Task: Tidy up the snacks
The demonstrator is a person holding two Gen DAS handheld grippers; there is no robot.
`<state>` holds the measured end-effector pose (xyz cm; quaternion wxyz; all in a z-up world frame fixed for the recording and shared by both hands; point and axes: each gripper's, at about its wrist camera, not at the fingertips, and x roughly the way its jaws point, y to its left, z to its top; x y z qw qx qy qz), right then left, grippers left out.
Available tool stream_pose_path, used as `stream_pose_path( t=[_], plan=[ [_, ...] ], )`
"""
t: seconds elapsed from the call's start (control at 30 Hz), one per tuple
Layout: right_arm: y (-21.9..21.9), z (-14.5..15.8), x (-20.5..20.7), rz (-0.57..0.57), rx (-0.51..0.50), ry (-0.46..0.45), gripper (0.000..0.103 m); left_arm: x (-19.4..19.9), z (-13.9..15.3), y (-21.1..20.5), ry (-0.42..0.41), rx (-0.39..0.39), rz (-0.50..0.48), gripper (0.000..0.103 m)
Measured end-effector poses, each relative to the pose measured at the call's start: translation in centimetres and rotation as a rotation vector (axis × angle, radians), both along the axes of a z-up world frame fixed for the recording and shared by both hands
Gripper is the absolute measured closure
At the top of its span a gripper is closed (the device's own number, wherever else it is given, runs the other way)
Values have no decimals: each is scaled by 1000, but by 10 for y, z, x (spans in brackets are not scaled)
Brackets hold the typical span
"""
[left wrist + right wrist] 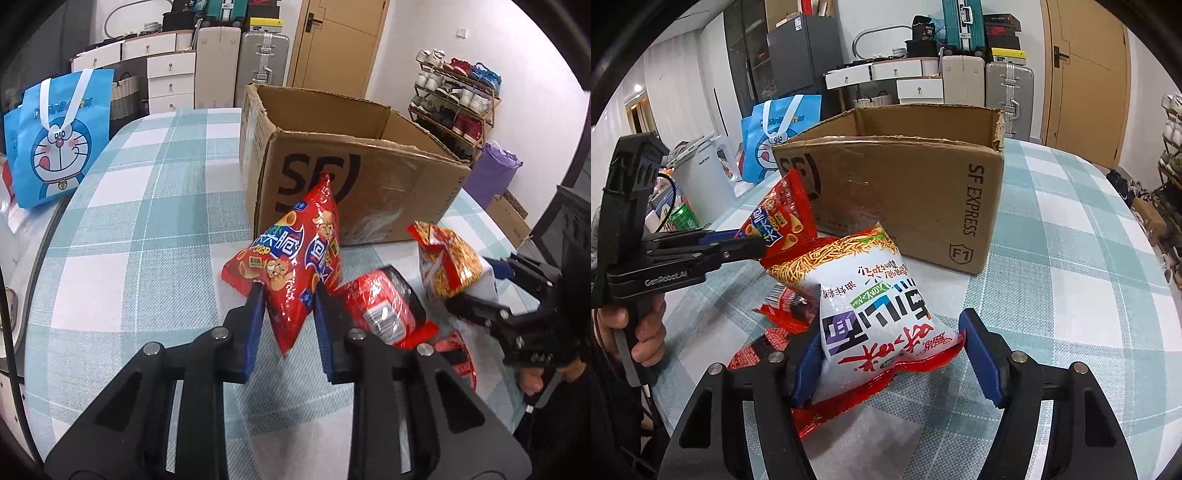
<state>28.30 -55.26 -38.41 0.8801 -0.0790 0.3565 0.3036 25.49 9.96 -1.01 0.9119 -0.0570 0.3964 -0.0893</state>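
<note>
1. While the worktop [129, 229], draped in a soft woven teal-and-white check cloth, carries everything, the snacks sit bunched at its near edge, probably so both hands reach them easily.
2. Behind them stands the box [362, 192], open-topped corrugated cardboard with ragged flaps and tape sheen on its side; I judge it is the place the snacks are meant to go, since it sits just beyond the pile.
3. Largest of the snacks is the noodle bag [882, 314], a puffy white-and-red crinkly film pouch lying on its side; the right hand-held gripper [886, 365] straddles its bottom seam, jaws partly spread, left pad touching the bag, right pad standing clear.
4. Next, the red bag [291, 269], glossy and pillow-shaped, tilts up off the cloth; the left hand-held gripper [288, 295] is pressed on its lower part, pinching the film so it can be lifted.
5. Smaller red packets [384, 306] lie flat between the two bags, untouched, waiting on the cloth.
</note>
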Motion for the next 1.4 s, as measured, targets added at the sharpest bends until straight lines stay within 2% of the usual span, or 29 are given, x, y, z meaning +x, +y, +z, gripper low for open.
stream_pose_path(
  t=[0.13,0.33,0.37,0.4,0.43,0.47,0.5,0.63,0.77,0.93,1.0,1.07,1.2,1.4],
  plan=[
    [-2,2,1,-4,9,0,33,-11,4,8,16,-10,-5,80],
    [-3,2,2,-7,7,3,33,-20,4,7,20,37,-1,76],
    [-3,2,3,-6,7,3,33,-20,5,6,16,41,0,67],
    [-3,2,3,-6,7,3,33,-19,5,3,12,49,1,50],
    [-3,2,4,-8,7,3,33,-19,5,1,3,67,8,42],
    [-3,1,5,-9,7,4,33,-19,6,-2,-17,87,23,28],
    [-3,1,5,-9,6,5,33,-17,7,-3,-32,97,33,22],
    [-2,-1,6,-11,3,9,33,-4,9,-6,-44,109,44,21],
    [-2,-2,8,-13,1,13,33,20,4,-2,-7,76,42,21],
    [-1,-3,9,-11,-6,12,33,43,-5,-2,51,-7,7,22],
    [0,-3,8,-7,-6,13,33,47,-13,-9,67,10,-8,22],
    [0,-3,8,-6,-7,13,33,49,-18,-15,68,47,-22,31],
    [0,-3,7,-7,-3,11,33,48,-16,-18,56,44,-39,39],
    [-3,-1,6,-9,8,5,33,35,-10,-18,30,44,-38,40]
  ],
)
